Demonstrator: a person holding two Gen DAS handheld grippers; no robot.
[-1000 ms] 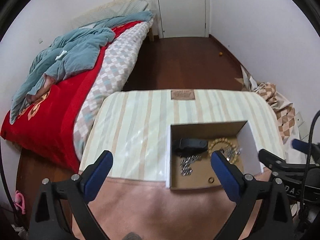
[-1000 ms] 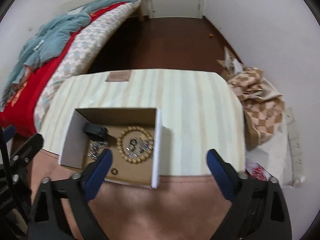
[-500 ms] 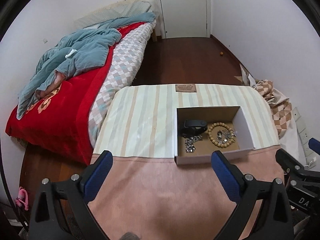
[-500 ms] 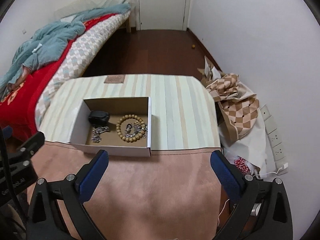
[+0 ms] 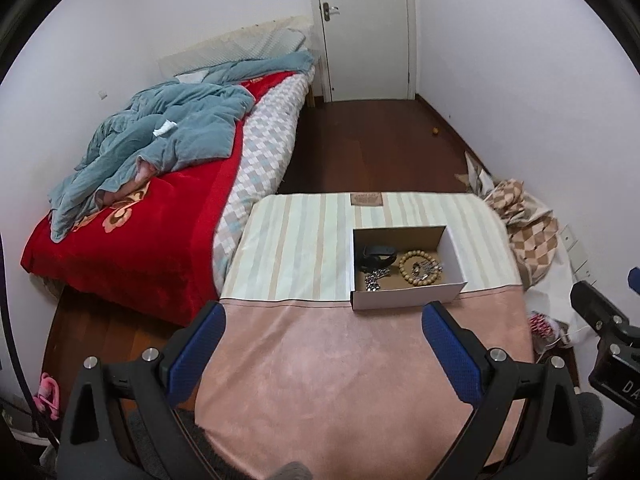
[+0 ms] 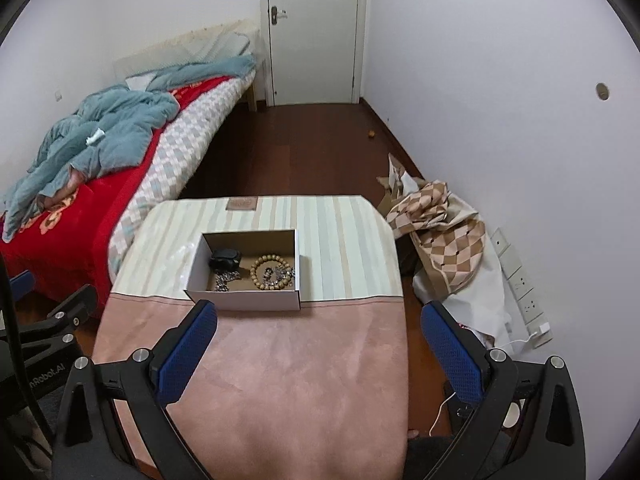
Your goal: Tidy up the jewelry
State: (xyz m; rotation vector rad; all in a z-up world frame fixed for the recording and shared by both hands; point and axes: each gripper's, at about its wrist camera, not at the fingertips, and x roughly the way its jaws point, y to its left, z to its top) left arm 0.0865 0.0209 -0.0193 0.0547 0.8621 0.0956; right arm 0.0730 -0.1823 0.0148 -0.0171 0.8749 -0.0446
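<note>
Both tongs hang spread wide and empty above the near, pink part of the worktop (image 5: pixel 360 380): the left tongs (image 5: pixel 324 354) and the right tongs (image 6: pixel 318 350) each show two blue-padded fingers far apart with nothing between them. Farther out, where the pink cloth meets a striped cloth (image 6: pixel 344 240), sits an open white cardboard box (image 6: pixel 244 300) holding the jewelry. Inside it, a wooden bead bracelet (image 6: pixel 267 274) lies on the right half, ringing a small tangle of silver pieces (image 6: pixel 280 274) too fine to tell apart. A silver chain (image 6: pixel 226 280) lies in a heap on the left half, and a black item (image 6: pixel 226 260) at the far left corner cannot be identified. The box's near wall hides the near strip of its floor. From the left wrist view the same box (image 5: pixel 404 300) appears to the right of centre, and part of the right tool's black frame shows at the right edge, cut off. A bed (image 5: pixel 132 240) with a red cover and a rumpled blue blanket (image 5: pixel 168 140) stands to the left; a checked cloth bundle (image 6: pixel 440 232) lies on the floor at the right, by the wall.
</note>
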